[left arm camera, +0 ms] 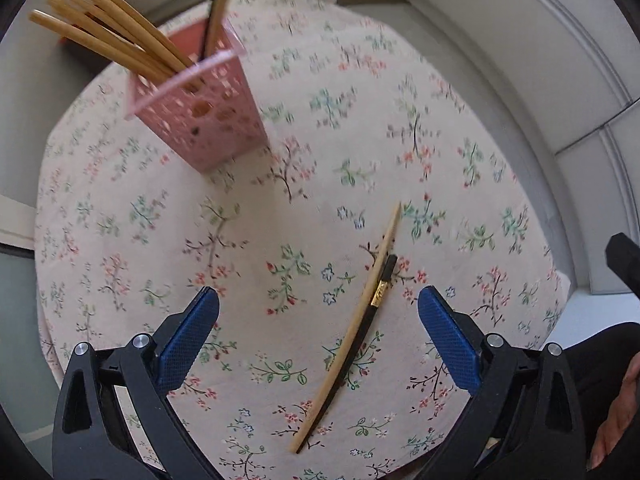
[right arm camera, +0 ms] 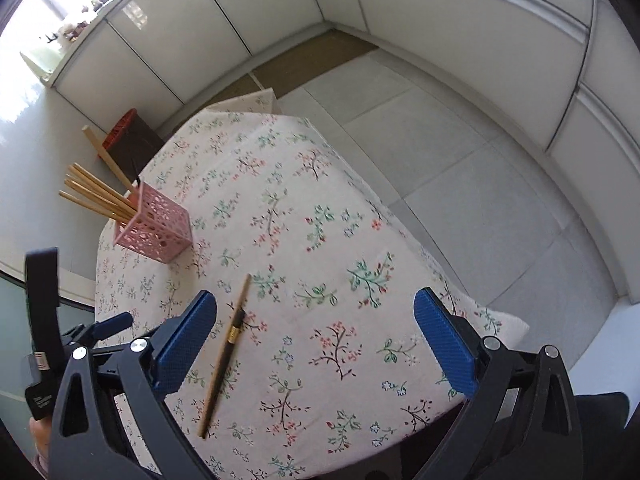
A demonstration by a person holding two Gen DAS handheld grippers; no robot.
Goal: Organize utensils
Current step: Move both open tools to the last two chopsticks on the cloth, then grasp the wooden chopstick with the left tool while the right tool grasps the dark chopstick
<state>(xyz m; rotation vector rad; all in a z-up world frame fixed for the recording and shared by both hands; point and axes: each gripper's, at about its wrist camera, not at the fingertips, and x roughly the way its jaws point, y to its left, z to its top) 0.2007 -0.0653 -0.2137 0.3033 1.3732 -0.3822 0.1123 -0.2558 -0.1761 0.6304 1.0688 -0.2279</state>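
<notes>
Two chopsticks (left arm camera: 352, 320) side by side — tips toward holder (left arm camera: 200, 116)

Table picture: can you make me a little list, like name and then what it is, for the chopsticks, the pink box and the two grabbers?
surface: table under a flowery cloth
holder: pink holey basket, standing upright on the cloth
in holder: a bunch of wooden chopsticks, leaning out
loose on cloth: one wooden chopstick and one black chopstick with a gold band, lying side by side, touching
left gripper: open, above the loose pair, holding nothing
right gripper: open, holding nothing
left to tidy: the loose pair
</notes>
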